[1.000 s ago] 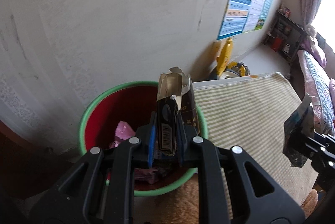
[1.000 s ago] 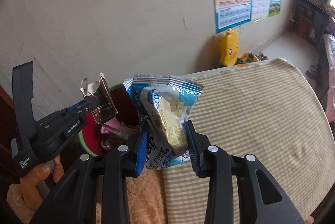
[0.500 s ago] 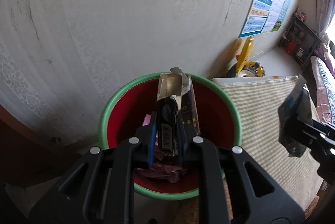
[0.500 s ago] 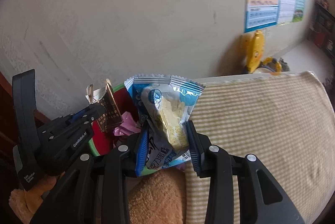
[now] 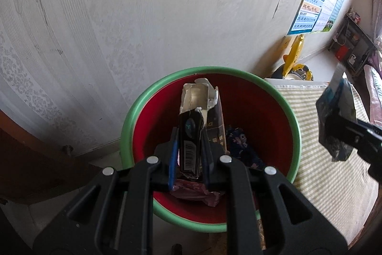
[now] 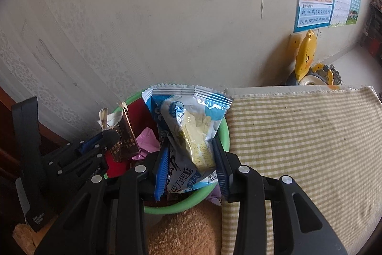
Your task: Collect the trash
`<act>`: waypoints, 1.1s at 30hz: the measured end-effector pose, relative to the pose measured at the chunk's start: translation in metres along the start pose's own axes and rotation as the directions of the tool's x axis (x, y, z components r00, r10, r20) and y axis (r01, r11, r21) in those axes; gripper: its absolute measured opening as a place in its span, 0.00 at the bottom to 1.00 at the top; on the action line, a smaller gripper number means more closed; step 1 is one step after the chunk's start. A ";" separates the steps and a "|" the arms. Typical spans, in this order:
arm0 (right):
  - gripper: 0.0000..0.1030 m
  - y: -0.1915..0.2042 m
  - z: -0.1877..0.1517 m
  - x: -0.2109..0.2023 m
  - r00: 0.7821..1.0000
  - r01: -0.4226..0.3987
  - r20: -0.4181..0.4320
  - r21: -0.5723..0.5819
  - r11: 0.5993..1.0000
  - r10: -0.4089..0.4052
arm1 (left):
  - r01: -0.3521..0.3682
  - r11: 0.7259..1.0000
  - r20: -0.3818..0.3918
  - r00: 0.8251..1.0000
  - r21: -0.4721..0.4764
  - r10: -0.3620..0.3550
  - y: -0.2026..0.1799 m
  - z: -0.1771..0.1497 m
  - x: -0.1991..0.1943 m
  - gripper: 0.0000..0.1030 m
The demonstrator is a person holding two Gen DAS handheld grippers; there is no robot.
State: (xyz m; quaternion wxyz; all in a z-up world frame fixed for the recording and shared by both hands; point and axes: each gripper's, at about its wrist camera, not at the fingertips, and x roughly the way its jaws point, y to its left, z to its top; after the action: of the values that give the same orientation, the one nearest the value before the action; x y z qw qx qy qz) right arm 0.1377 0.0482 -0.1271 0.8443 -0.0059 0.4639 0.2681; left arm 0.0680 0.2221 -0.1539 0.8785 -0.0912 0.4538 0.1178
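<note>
A red bin with a green rim (image 5: 210,69) stands by the wall, with pink (image 5: 195,193) and dark blue (image 5: 241,147) wrappers inside. My left gripper (image 5: 189,135) is shut on a torn dark carton (image 5: 198,100) with a barcode and holds it upright over the bin's opening. My right gripper (image 6: 191,147) is shut on a blue and white snack packet (image 6: 188,116), above the bin's right rim (image 6: 224,135). In the right wrist view the left gripper (image 6: 107,138) and its carton (image 6: 124,135) are at the left. In the left wrist view the right gripper (image 5: 334,126) shows at the right edge.
The pale patterned wall rises right behind the bin. A green-striped cloth surface (image 6: 298,135) lies to the right of it. Brown plush (image 6: 186,231) sits below the grippers. A yellow duck toy (image 6: 305,52) and a poster (image 6: 315,4) are at the far right, dark wood furniture (image 5: 35,159) at the left.
Both grippers have moved left and down toward the bin. The carton now hangs over the bin's middle, and the snack packet has reached its right rim. Both grips are unchanged.
</note>
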 end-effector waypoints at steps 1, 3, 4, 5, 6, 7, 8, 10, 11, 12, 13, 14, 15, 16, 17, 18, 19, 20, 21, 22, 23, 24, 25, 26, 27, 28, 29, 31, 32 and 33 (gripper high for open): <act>0.38 0.001 0.001 0.000 1.000 -0.006 0.004 -0.001 1.000 0.006 | -0.005 1.000 0.000 1.000 -0.002 0.005 0.001 0.000 0.000 0.16; 0.53 0.002 0.003 0.003 1.000 -0.024 0.002 -0.004 1.000 0.024 | -0.017 1.000 0.001 1.000 -0.014 0.017 0.003 0.001 0.001 0.30; 0.58 0.002 0.003 0.004 1.000 -0.027 0.001 -0.005 1.000 0.027 | -0.019 1.000 0.006 1.000 -0.024 0.019 0.004 0.001 0.001 0.40; 0.59 0.002 0.003 0.005 1.000 -0.025 0.001 -0.005 1.000 0.025 | -0.023 0.999 0.017 1.000 -0.035 0.023 0.004 0.002 -0.001 0.53; 0.59 0.002 0.002 0.006 1.000 -0.027 -0.002 -0.005 1.000 0.027 | -0.025 0.999 0.027 0.999 -0.042 0.026 0.005 0.003 -0.003 0.54; 0.60 0.002 0.002 0.006 1.000 -0.028 -0.006 -0.003 1.000 0.028 | -0.029 0.998 0.037 0.999 -0.048 0.031 0.006 0.004 -0.005 0.54; 0.60 0.001 0.001 0.007 1.000 -0.028 -0.008 0.001 1.000 0.028 | -0.033 0.998 0.038 0.999 -0.048 0.035 0.006 0.005 -0.006 0.55; 0.60 -0.002 0.000 0.005 1.000 -0.029 -0.005 0.010 1.000 0.029 | -0.043 0.998 0.043 0.998 -0.045 0.045 0.006 0.006 -0.008 0.59; 0.60 -0.004 -0.002 0.001 1.000 -0.028 0.002 0.015 0.999 0.028 | -0.045 0.998 0.048 0.998 -0.045 0.047 0.006 0.006 -0.010 0.61; 0.60 -0.007 -0.004 -0.003 1.000 -0.024 0.013 0.020 1.000 0.023 | -0.046 0.998 0.053 0.997 -0.047 0.048 0.005 0.007 -0.012 0.65; 0.60 -0.009 -0.004 -0.007 1.000 -0.020 0.021 0.022 1.000 0.019 | -0.044 0.998 0.063 0.997 -0.049 0.047 0.004 0.007 -0.016 0.68; 0.63 -0.014 -0.007 -0.014 0.999 -0.004 0.039 0.028 1.000 0.002 | -0.040 0.998 0.073 0.996 -0.050 0.044 0.003 0.008 -0.019 0.71; 0.65 -0.018 -0.008 -0.020 0.998 0.007 0.055 0.034 0.999 -0.008 | -0.036 0.998 0.082 0.996 -0.050 0.040 0.002 0.009 -0.022 0.74; 0.68 -0.021 -0.010 -0.026 0.997 0.013 0.072 0.039 0.999 -0.016 | -0.030 0.998 0.099 0.994 -0.050 0.035 -0.002 0.010 -0.028 0.78; 0.69 -0.024 -0.014 -0.037 0.995 0.024 0.100 0.047 0.999 -0.029 | -0.030 0.998 0.116 0.993 -0.050 0.036 -0.005 0.012 -0.033 0.84; 0.71 -0.028 -0.016 -0.046 0.992 0.032 0.122 0.052 0.998 -0.038 | -0.032 0.998 0.135 0.990 -0.049 0.039 -0.009 0.013 -0.039 0.84; 0.75 -0.031 -0.019 -0.055 0.988 0.040 0.146 0.056 0.998 -0.048 | -0.028 0.999 0.164 0.986 -0.045 0.035 -0.015 0.014 -0.048 0.84; 0.82 -0.036 -0.023 -0.068 0.982 0.050 0.180 0.062 0.997 -0.060 | -0.019 0.999 0.193 0.981 -0.036 0.025 -0.023 0.017 -0.056 0.84; 0.85 -0.040 -0.027 -0.079 0.975 0.060 0.211 0.066 0.996 -0.073 | -0.012 1.000 0.215 0.976 -0.026 0.017 -0.029 0.019 -0.064 0.88; 0.91 -0.044 -0.028 -0.085 0.970 0.068 0.228 0.069 0.995 -0.083 | 0.002 1.000 0.251 0.968 -0.006 0.000 -0.040 0.021 -0.075 0.91; 0.92 -0.051 -0.033 -0.098 0.961 0.087 0.255 0.079 0.993 -0.105 | 0.009 1.000 0.279 0.960 0.009 -0.011 -0.048 0.023 -0.083 0.95; 0.92 -0.055 -0.036 -0.106 0.956 0.100 0.268 0.090 0.991 -0.120 | 0.012 1.000 0.310 0.951 0.025 -0.019 -0.057 0.023 -0.092 0.95; 0.92 -0.061 -0.039 -0.117 0.948 0.109 0.288 0.105 0.988 -0.135 | 0.011 0.999 0.341 0.940 0.041 -0.025 -0.066 0.024 -0.100 0.95; 0.92 -0.065 -0.042 -0.126 0.941 0.111 0.308 0.117 0.987 -0.142 | 0.009 0.998 0.378 0.925 0.061 -0.031 -0.077 0.023 -0.111 0.95; 0.92 -0.070 -0.046 -0.140 0.926 0.110 0.346 0.135 0.985 -0.151 | 0.005 0.997 0.404 0.914 0.078 -0.036 -0.088 0.022 -0.121 0.95; 0.92 -0.075 -0.051 -0.154 0.906 0.113 0.390 0.154 0.982 -0.166 | 0.000 0.996 0.421 0.906 0.092 -0.039 -0.099 0.022 -0.130 0.95; 0.92 -0.078 -0.054 -0.166 0.887 0.122 0.423 0.167 0.978 -0.183 | -0.001 0.995 0.431 0.901 0.099 -0.042 -0.107 0.022 -0.136 0.95; 0.92 -0.083 -0.065 -0.195 0.826 0.165 0.507 0.201 0.966 -0.246 | 0.003 0.995 0.463 0.885 0.102 -0.050 -0.125 0.019 -0.153 0.95; 0.93 -0.086 -0.071 -0.205 0.800 0.183 0.535 0.214 0.960 -0.271 | 0.015 0.994 0.479 0.875 0.104 -0.063 -0.131 0.016 -0.162 0.95; 0.93 -0.088 -0.076 -0.214 0.776 0.199 0.558 0.228 0.953 -0.296 | 0.026 0.994 0.489 0.869 0.108 -0.076 -0.134 0.014 -0.167 0.95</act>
State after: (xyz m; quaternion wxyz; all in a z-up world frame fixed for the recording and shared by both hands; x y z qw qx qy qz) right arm 0.0275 -0.1426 -0.0237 0.9715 0.0819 0.1958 0.1060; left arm 0.0239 0.0768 -0.0021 0.9713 -0.0268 0.2177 0.0916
